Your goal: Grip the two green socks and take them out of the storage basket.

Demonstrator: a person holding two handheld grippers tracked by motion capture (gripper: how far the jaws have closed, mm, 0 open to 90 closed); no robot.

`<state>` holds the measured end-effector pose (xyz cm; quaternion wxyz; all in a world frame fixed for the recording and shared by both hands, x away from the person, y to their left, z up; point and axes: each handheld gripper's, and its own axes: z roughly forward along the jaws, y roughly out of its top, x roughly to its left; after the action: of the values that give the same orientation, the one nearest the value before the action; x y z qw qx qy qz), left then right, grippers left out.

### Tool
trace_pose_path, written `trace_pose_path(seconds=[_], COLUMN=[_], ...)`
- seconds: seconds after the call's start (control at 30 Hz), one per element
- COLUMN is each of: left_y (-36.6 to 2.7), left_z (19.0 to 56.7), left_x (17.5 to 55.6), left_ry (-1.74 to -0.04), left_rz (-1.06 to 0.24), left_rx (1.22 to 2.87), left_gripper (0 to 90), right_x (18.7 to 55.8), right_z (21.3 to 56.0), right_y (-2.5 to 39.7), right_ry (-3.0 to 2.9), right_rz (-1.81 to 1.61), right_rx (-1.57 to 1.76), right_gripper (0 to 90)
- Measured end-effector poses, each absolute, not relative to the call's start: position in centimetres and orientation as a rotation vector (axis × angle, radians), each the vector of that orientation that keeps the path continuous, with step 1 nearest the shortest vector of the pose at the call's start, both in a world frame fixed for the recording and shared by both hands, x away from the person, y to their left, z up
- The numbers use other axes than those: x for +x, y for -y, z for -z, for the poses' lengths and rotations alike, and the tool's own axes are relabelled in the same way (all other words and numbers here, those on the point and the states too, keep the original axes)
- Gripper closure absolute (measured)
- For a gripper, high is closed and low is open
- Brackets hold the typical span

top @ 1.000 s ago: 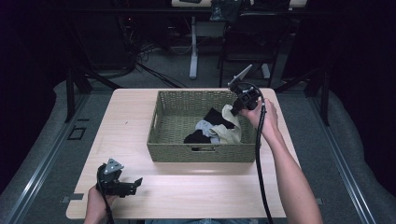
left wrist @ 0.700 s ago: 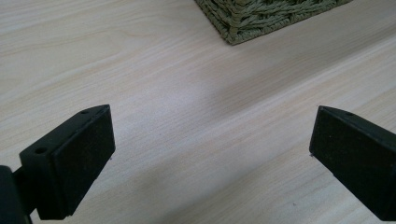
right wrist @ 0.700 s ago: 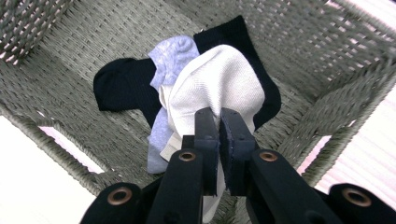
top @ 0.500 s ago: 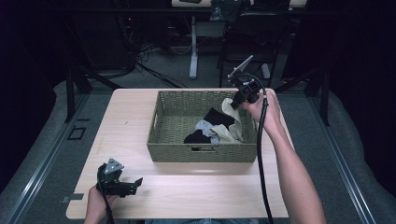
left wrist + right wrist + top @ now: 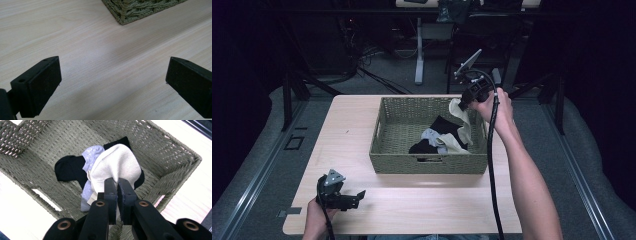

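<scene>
The cream sock (image 5: 117, 165) is hanging pinched between the right gripper (image 5: 117, 185)'s nearly closed jaws, trailing below them into the wicker basket (image 5: 175, 176) over grey and black socks (image 5: 67, 167). The lifting-out step seems underway; next, I judge, comes carrying it clear of the rim. The left gripper (image 5: 112, 82) is resting wide open, holding nothing.

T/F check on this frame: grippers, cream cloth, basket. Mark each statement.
1. The right gripper is shut on the cream fabric piece. True.
2. The left gripper holds a black cloth. False: its jaws stand open over the bare light wooden table.
3. The cream fabric piece is lifted above the green woven basket. True.
4. The basket is empty. False: black fabric and grey fabric lie inside.
</scene>
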<state>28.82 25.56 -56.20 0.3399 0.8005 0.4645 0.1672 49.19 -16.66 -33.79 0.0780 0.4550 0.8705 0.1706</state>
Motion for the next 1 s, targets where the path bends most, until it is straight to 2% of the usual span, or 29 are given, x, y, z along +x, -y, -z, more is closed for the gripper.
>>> trace_pose_path(seconds=[0.6,1.0], left_y=[-25.6,-25.6], left_z=[56.2,56.2], left_x=[28.8,28.8], left_ry=[-1.211,-1.211], left_rz=[-0.434,-0.435], left_rx=[2.081,2.081], left_gripper=[0.2,0.2], right_x=[49.3,48.1], right_z=[30.2,27.9], right_y=[16.7,19.1], right_ry=[-2.571,-2.495], right_rz=[-0.516,-0.533], right_rx=[1.334,1.36], right_gripper=[86.5,86.5])
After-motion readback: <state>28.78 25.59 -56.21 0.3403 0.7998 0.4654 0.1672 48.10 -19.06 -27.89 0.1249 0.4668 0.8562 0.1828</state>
